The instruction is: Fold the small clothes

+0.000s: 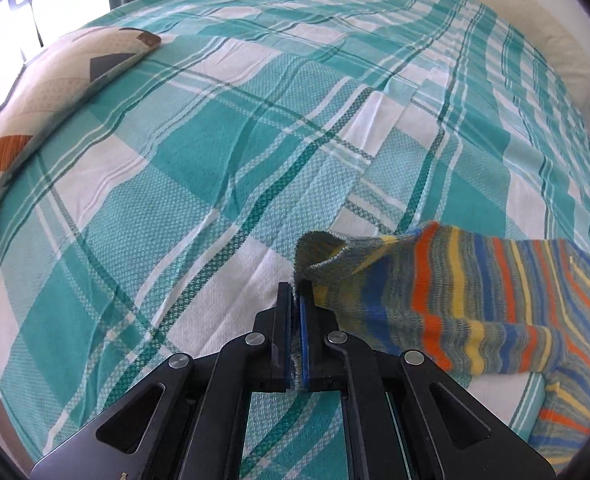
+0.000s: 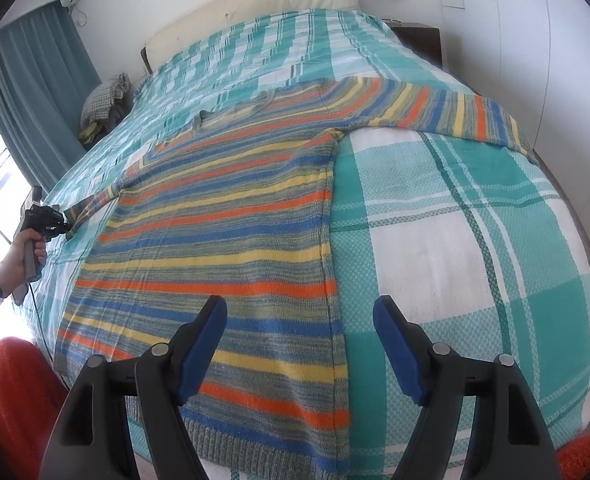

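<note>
A striped knit sweater [image 2: 223,232] in orange, blue, yellow and grey lies flat on the bed, both sleeves spread out. My left gripper [image 1: 295,296] is shut on the cuff of one sleeve [image 1: 475,292], which stretches off to the right. In the right wrist view that same left gripper [image 2: 61,226] shows at the far left, held by a hand and pinching the sleeve end. My right gripper [image 2: 301,316] stands open just above the sweater's right side seam near the hem, nothing between its fingers. The other sleeve [image 2: 455,114] lies toward the bed's right edge.
A teal and white checked bedspread [image 2: 475,240] covers the bed. A patterned pillow [image 1: 55,92] lies at its left side in the left wrist view. A headboard [image 2: 255,4], a bedside cabinet [image 2: 419,40], curtains [image 2: 27,80] and an orange fabric [image 2: 19,392] surround it.
</note>
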The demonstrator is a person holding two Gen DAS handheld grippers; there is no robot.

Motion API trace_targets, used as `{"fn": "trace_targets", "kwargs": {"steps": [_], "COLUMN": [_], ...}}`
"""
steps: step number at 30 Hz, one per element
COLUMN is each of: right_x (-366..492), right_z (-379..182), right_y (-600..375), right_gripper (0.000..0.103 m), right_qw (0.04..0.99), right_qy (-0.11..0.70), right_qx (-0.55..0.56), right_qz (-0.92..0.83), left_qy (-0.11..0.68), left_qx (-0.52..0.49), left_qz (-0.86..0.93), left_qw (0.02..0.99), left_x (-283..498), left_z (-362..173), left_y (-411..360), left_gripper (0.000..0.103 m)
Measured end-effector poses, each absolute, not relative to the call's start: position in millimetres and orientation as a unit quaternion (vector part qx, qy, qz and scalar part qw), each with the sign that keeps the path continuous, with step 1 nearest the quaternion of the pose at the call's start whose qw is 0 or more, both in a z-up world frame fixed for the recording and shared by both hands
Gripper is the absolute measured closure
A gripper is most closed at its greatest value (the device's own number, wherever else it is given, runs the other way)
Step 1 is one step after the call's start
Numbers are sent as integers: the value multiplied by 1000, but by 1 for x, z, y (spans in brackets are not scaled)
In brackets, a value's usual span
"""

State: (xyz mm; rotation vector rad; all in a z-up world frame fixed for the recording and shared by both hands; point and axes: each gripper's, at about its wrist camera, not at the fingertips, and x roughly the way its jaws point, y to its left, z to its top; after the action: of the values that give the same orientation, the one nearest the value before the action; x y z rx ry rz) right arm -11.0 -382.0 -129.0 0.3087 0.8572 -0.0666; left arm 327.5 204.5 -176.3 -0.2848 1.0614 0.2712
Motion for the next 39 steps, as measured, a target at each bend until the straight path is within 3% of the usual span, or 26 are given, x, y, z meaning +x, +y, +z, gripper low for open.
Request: {"fn": "trace_targets", "kwargs": {"steps": [5, 10, 11, 13, 14, 21, 28, 30, 31, 32, 33, 39], "right_x": [-8, -8, -10, -12, -12, -9, -8, -8, -8, -8, -8, -6], "right_z": [-132, -130, -129, -126, -125, -127, -130, -130, -131, -131, -133, -135], "right_y": [-379, -378, -378, -381, -382, -384, -372, -369, -368, -368, -367, -373], "right_gripper": [28, 28, 28, 28, 27, 27, 27, 27, 27, 27, 27, 27], "right_qw": [897, 898, 900, 902, 903, 901, 900, 901, 901, 900, 899, 897], "right_qy": [418, 414, 411, 404, 401, 403, 413, 413, 415, 416, 418, 419], "right_qx": [143, 142, 143, 148, 152, 156, 135, 131, 129, 128, 127, 139], "right_qz": [-30, -27, -29, -32, -33, -29, -20, -18, -15, -14, -13, -12], "left_qy": [507, 509, 507, 490, 481, 510, 529, 532, 529, 536, 538, 541], "left_qx": [-131, -213, -221, -236, -241, -230, -233, -254, -266, -272, -263, -231], "left_qz": [125, 109, 124, 139, 143, -88, -196, -182, -180, -181, -162, -142], "left_qw": [843, 827, 824, 827, 831, 824, 792, 787, 785, 778, 785, 796], "left_x": [330, 320, 315, 300, 291, 258, 282, 292, 295, 296, 292, 261], "left_z": [-182, -179, -175, -163, -157, -138, -164, -175, -179, -184, -186, -191], "left_y": [203, 229, 235, 245, 246, 155, 38, 28, 27, 27, 29, 42], "left_gripper": [101, 89, 84, 54, 50, 46, 42, 47, 89, 98, 103, 103]}}
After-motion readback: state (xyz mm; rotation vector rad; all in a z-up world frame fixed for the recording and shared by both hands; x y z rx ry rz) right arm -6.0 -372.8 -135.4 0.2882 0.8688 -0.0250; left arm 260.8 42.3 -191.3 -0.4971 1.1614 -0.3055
